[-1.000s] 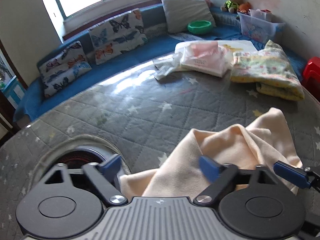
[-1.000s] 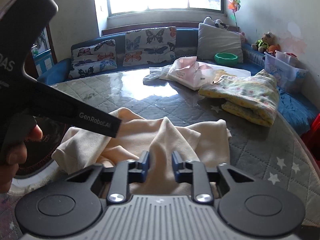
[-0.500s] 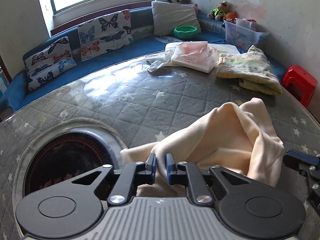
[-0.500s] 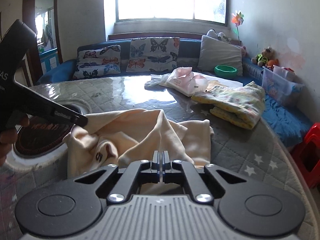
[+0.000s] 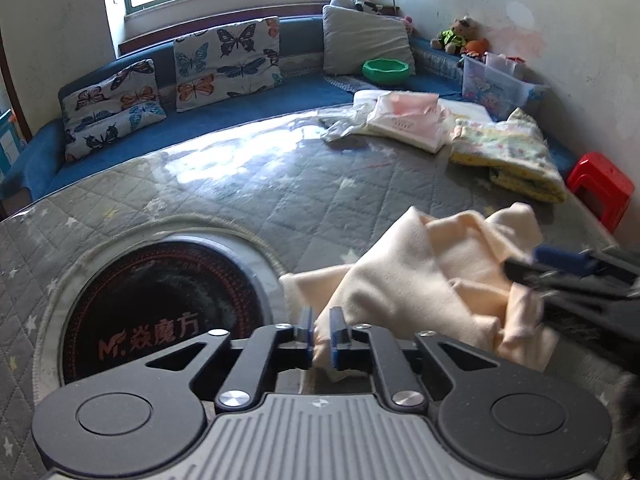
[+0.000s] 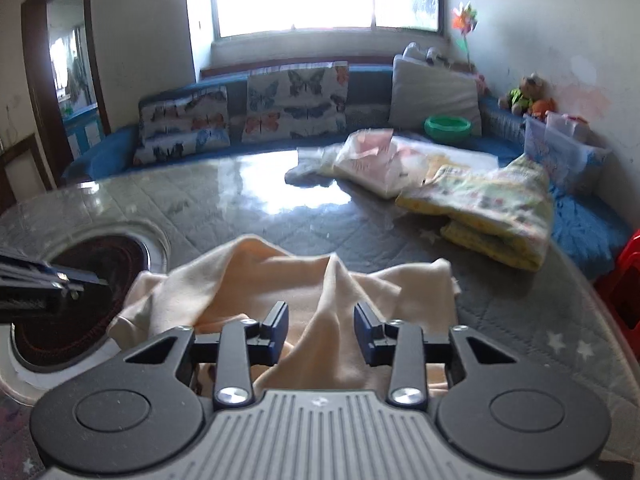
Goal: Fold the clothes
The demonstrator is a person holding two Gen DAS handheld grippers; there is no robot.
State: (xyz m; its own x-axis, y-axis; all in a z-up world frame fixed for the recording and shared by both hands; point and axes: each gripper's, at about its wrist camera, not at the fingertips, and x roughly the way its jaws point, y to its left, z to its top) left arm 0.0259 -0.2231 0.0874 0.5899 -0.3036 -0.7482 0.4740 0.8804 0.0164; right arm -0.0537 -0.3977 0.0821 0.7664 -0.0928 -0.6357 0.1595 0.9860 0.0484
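Observation:
A cream-coloured garment (image 5: 432, 280) lies bunched on the grey quilted table (image 5: 260, 200). My left gripper (image 5: 321, 334) is shut on a fold at its near left edge. In the left wrist view, my right gripper (image 5: 560, 268) reaches in from the right over the cloth. In the right wrist view the same cream garment (image 6: 280, 276) spreads in front, and my right gripper (image 6: 321, 330) stands open with a raised ridge of cloth between its fingers. My left gripper (image 6: 60, 284) shows at the left edge, blurred.
A round black cooktop (image 5: 160, 316) is set into the table at the left. Folded yellow patterned cloth (image 5: 512, 156) and a pink-white bundle (image 5: 408, 120) lie at the far right. A red stool (image 5: 600, 188) stands beyond the right edge. A blue sofa with butterfly cushions (image 5: 228, 60) lines the back.
My right gripper has opened from shut and now straddles a ridge of the garment. My left gripper stays shut on the cloth edge, and the cloth has shifted right.

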